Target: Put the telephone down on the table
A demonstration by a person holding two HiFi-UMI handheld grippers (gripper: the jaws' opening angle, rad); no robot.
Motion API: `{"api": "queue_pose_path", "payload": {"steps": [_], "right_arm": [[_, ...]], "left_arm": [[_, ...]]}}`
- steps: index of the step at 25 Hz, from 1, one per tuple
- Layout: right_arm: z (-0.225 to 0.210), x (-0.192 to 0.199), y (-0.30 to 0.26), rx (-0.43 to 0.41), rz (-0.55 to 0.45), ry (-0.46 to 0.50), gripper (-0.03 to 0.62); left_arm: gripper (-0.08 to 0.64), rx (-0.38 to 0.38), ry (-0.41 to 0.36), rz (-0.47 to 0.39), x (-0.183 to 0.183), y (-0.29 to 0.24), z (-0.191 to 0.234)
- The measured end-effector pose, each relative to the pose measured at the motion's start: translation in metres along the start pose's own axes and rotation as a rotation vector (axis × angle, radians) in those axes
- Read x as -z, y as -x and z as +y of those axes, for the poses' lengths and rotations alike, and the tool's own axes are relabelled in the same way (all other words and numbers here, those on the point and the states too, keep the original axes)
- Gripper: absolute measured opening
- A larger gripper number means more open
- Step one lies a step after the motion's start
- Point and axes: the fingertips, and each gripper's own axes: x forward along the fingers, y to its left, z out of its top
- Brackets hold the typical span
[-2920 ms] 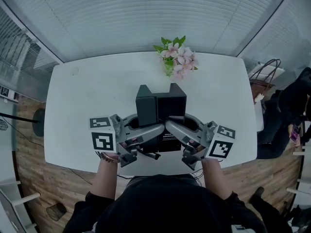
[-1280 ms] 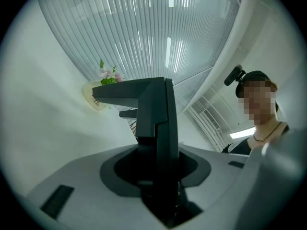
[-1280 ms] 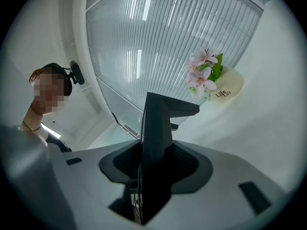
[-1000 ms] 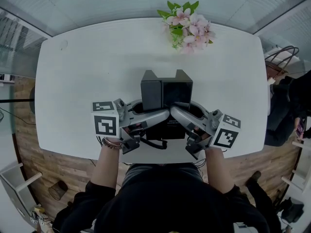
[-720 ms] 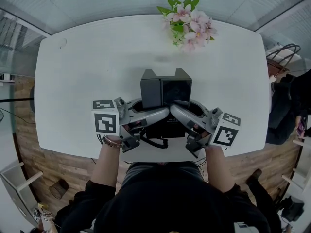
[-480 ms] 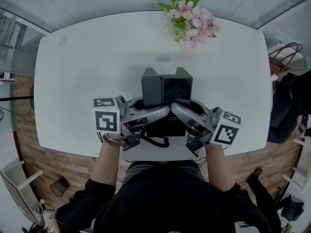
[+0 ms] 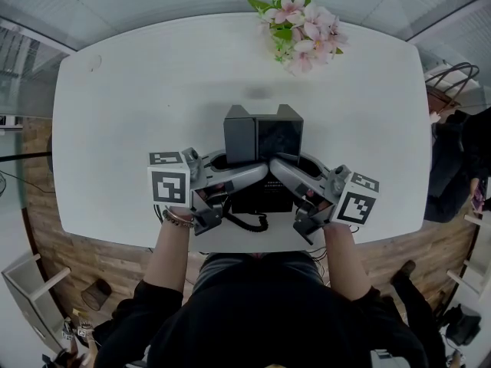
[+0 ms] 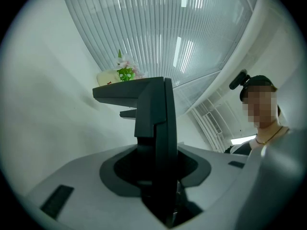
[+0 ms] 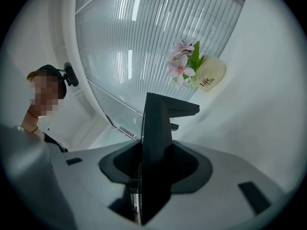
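Note:
In the head view a black telephone (image 7: 261, 140) with upright black parts is held over the near middle of the white table (image 7: 138, 113). My left gripper (image 7: 261, 175) is shut on its left side. My right gripper (image 7: 276, 167) is shut on its right side. Its coiled black cord (image 7: 247, 223) hangs below, near the table's front edge. In each gripper view the telephone (image 8: 156, 123) (image 9: 156, 143) stands as a dark slab between grey jaws. I cannot tell whether its base touches the table.
A bunch of pink flowers (image 7: 299, 21) stands at the table's far edge, also in the gripper views as flowers (image 8: 125, 71) (image 9: 184, 61). A bag (image 7: 449, 83) and a seated person (image 7: 464, 152) are beyond the right end. Wooden floor lies around the table.
Both grippers keep their hold and the telephone stays in place. The hanging cord has shifted slightly, and the head camera has drifted a little.

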Motion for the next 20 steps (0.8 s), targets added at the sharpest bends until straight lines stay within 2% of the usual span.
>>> {"api": "queue_pose_path", "payload": {"steps": [20], "right_arm": [[-0.017,0.008,-0.003,0.021,0.021,-0.046,0.187]], "left_arm": [[0.183,-0.015,0.052,-0.005,0.006,0.001,0.017]]}}
